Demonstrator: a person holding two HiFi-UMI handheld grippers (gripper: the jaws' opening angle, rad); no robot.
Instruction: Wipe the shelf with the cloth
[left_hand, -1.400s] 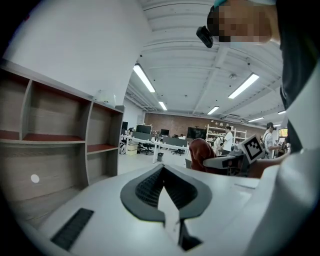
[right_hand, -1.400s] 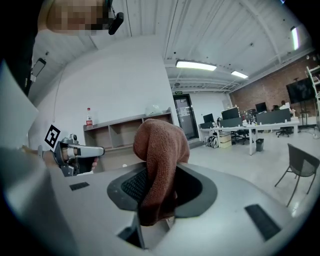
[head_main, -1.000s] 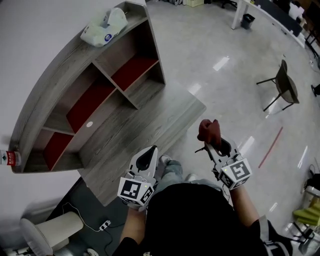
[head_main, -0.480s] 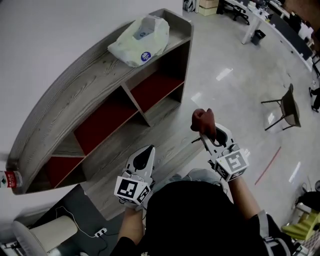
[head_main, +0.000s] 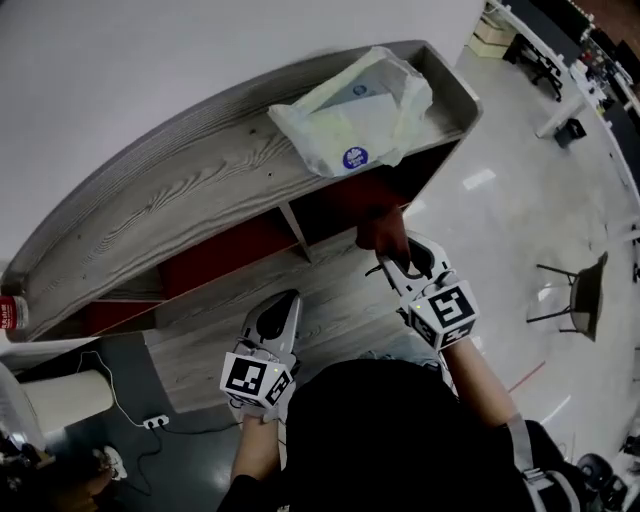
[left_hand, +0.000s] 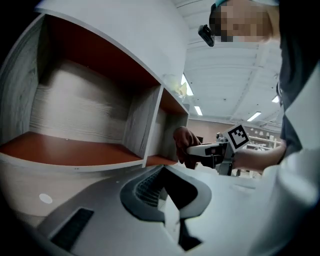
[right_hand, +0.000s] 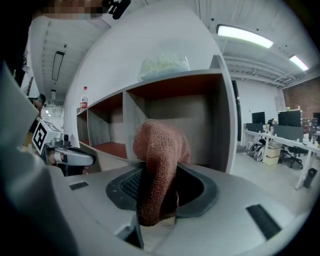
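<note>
Cloth (head_main: 383, 232) sits between your right gripper (head_main: 392, 262) jaws, which are opening, near the shelf (head_main: 180, 215). Left gripper (head_main: 283, 305) closed and empty; no wiping yet.

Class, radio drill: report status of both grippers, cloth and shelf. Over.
Left hand-held gripper shut, empty. Right hand-held gripper jaws opening, cloth gripped between them. Cloth near right compartment of shelf, contact unclear. Plastic bag on shelf top.
</note>
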